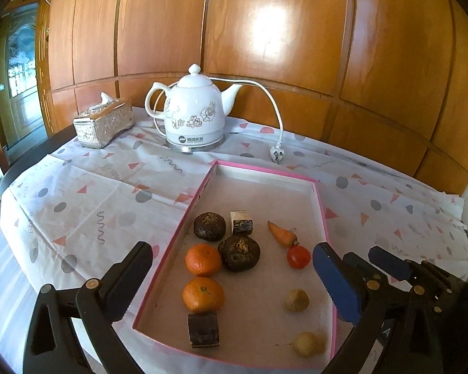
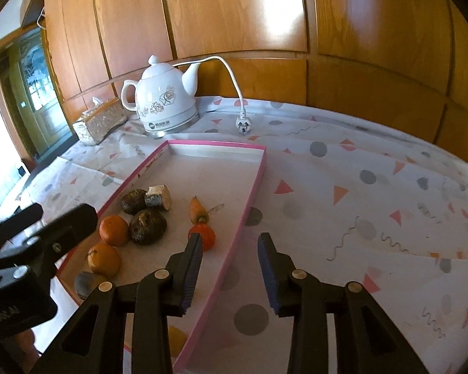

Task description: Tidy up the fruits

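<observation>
On the table's white cloth printed with grey dots and pink triangles (image 1: 87, 187) lies a shallow pink-edged cardboard tray (image 1: 199, 191) lined in pale paper, and all the fruit sits inside it: two orange mandarins (image 1: 203, 259) one behind the other near the left wall, two dark brown wrinkled round fruits (image 1: 239, 252) just behind them, a small orange carrot (image 1: 282, 233) with a little red tomato (image 1: 298, 257) touching its stalk end, a pale cube with a dark face (image 1: 241, 222) at the back, a dark brown cube (image 1: 203, 329) at the front beside the nearer mandarin, and two small pale yellowish balls (image 1: 297, 300) toward the right wall. Behind the tray stand a white ceramic electric kettle with a flower print (image 1: 194, 113), its white cord and plug (image 1: 277, 155) lying unplugged on the cloth, and a silver patterned tissue box (image 1: 103, 122). The pale balls are blurred and hard to identify, and in the right wrist view the front cube is mostly hidden behind the other tool. Left gripper (image 1: 231, 283) stands spread wide above the tray with nothing between its fingers, one over the cloth outside the left wall. Right gripper (image 2: 231, 268) is parted only narrowly and holds nothing; it straddles the tray's right wall, its left finger (image 2: 192, 268) just in front of the tomato
</observation>
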A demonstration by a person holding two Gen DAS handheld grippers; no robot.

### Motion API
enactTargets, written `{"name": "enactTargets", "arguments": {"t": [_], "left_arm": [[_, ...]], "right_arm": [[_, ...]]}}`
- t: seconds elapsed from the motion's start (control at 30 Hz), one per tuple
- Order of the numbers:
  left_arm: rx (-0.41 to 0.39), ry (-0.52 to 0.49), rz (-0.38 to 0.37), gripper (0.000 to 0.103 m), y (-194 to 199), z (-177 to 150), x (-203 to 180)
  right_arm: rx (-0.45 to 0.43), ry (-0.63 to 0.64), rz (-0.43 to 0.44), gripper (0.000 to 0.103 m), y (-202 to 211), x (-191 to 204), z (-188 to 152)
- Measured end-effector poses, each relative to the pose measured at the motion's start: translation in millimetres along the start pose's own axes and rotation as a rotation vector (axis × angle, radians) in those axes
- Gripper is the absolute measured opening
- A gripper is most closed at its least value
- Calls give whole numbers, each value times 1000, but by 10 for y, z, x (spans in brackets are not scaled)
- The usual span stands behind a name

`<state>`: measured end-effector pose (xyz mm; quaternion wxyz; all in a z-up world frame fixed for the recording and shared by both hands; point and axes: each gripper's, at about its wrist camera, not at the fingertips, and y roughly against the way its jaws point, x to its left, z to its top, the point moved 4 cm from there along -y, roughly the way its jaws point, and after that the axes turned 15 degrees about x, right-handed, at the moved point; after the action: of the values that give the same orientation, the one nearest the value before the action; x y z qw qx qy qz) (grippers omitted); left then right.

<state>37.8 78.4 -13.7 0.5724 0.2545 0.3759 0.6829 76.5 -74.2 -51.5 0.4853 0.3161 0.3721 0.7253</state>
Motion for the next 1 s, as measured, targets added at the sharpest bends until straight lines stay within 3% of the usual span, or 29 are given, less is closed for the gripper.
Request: {"name": "enactTargets", "arguments": {"t": [0.43, 1.0], "left_arm": [[-59, -13, 78, 103, 160, -48, -42], [-60, 12, 63, 103, 211, -69, 13]], "right_arm": [[-11, 19, -13, 37, 74, 89, -127], [-15, 35, -8, 37, 107, 149, -144]]}}
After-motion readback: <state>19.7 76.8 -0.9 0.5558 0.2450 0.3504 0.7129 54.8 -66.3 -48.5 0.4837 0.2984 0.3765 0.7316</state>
